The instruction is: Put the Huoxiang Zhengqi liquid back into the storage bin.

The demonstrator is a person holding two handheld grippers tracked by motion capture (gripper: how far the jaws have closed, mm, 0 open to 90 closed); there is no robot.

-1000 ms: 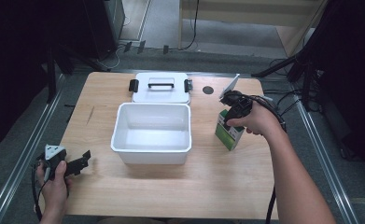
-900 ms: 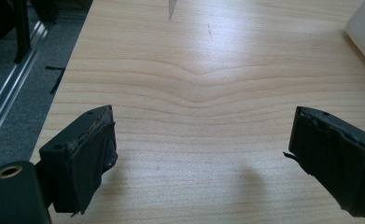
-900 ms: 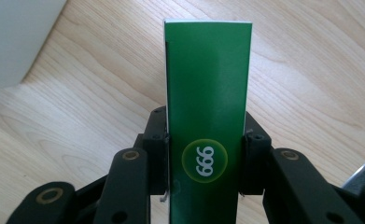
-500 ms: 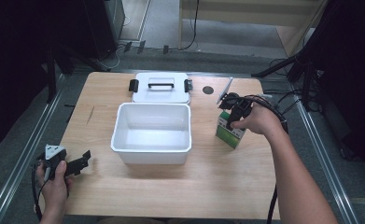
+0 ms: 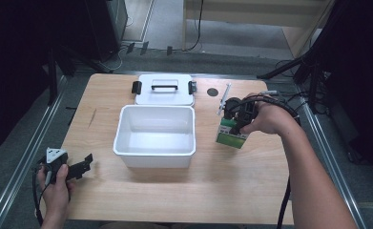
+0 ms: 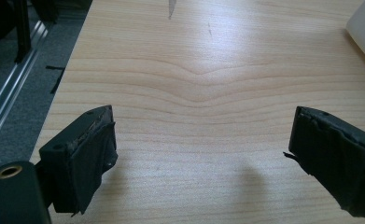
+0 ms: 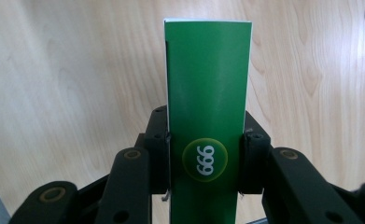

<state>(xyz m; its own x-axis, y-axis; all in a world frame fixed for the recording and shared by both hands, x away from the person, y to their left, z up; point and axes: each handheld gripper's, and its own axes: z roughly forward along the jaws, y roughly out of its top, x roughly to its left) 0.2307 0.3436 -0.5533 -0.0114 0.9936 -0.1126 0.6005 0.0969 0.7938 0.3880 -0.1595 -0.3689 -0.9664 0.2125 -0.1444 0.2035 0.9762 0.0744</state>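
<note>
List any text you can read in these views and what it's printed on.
"666" or "999", depending on which way up: white digits in a yellow-green circle on the green box clamped in the right tool.
Printing on the box's face in the high view: too small to read.

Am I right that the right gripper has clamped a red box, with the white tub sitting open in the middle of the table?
Not quite: the box is green, not red, as the right gripper view shows. The right gripper has indeed clamped it, and the white tub does sit open mid-table.
</note>
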